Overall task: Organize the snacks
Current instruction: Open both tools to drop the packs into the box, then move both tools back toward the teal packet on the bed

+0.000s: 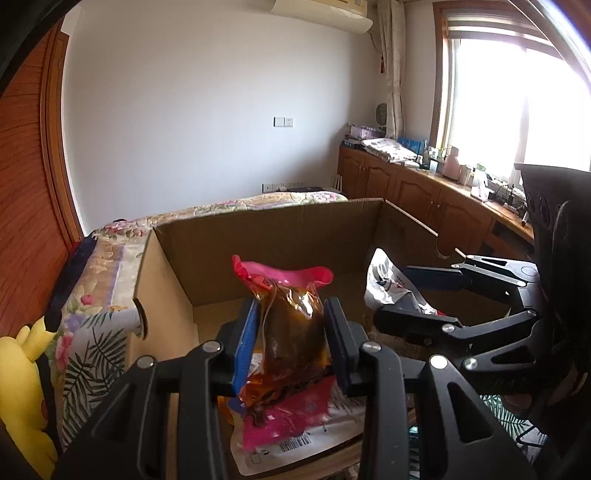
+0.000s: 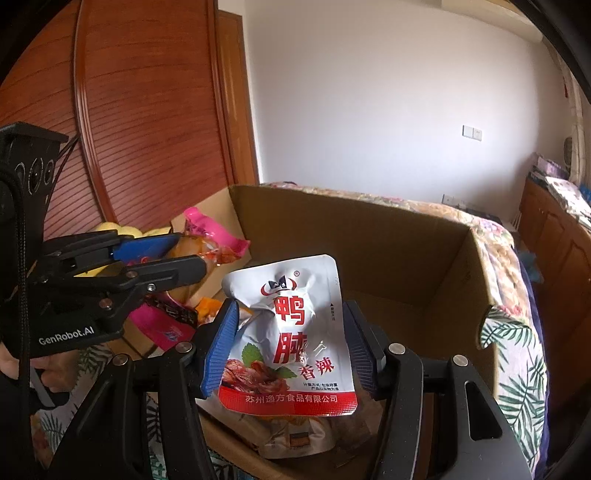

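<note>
holding a pink-topped pouch (image 1: pixel 291 325) in the left gripper (image 1: pixel 291 332) and a white pouch (image 2: pixel 291 332) in the right gripper (image 2: pixel 291 347), hovering over the near cardboard box (image 1: pixel 280 229), likely releasing next.

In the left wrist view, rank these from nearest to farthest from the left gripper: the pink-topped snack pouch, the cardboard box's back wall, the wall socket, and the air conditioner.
1. pink-topped snack pouch, clamped in the left gripper.
2. cardboard box's back wall, straight ahead.
3. wall socket, mid-wall beyond the bed.
4. air conditioner, top of the wall.
</note>
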The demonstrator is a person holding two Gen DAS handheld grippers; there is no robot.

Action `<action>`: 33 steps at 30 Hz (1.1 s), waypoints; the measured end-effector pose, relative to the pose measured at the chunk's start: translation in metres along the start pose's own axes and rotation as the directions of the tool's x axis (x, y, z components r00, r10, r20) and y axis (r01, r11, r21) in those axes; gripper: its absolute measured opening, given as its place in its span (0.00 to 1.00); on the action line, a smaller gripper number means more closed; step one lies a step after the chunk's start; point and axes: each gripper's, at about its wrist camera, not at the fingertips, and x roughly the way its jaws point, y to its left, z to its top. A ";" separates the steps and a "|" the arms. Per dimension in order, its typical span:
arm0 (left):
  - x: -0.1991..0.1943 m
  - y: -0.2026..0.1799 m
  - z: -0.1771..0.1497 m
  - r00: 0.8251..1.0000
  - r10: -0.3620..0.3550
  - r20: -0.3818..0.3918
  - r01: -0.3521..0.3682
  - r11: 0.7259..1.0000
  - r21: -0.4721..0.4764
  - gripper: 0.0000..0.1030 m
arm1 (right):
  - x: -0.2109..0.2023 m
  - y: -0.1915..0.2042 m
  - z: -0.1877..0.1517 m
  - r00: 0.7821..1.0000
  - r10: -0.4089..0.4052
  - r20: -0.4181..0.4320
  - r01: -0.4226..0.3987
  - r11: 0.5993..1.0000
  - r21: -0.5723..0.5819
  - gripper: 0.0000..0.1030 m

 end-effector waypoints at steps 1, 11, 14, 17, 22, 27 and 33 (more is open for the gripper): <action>0.000 0.000 -0.001 1.000 0.001 0.000 -0.001 1.000 0.001 0.32 | 0.002 0.001 0.001 1.000 -0.003 -0.006 0.003 1.000 -0.003 0.57; 0.003 -0.004 -0.002 1.000 0.029 -0.002 -0.029 1.000 0.009 0.35 | 0.010 -0.001 -0.005 0.999 -0.007 -0.043 0.008 1.000 0.017 0.58; 0.004 -0.003 -0.004 0.999 0.034 -0.006 -0.034 0.999 0.002 0.40 | 0.010 -0.004 -0.008 0.999 0.003 -0.052 -0.001 0.999 0.036 0.59; 0.004 -0.002 -0.005 0.999 0.038 -0.009 -0.038 0.999 -0.007 0.42 | 0.008 -0.003 -0.008 0.999 -0.011 -0.048 0.013 0.999 0.038 0.61; 0.000 -0.005 -0.005 0.999 0.051 -0.006 -0.051 0.999 0.000 0.43 | 0.003 0.002 -0.010 0.999 -0.022 -0.039 0.023 0.999 0.024 0.62; -0.017 -0.011 -0.004 0.998 0.058 0.013 -0.058 0.998 0.005 0.45 | -0.015 0.003 -0.010 1.000 -0.027 -0.002 0.027 0.999 0.040 0.62; -0.049 -0.022 -0.003 0.997 0.065 0.047 -0.066 0.998 0.017 0.53 | -0.054 0.010 -0.010 0.998 -0.041 0.048 0.039 0.998 0.053 0.62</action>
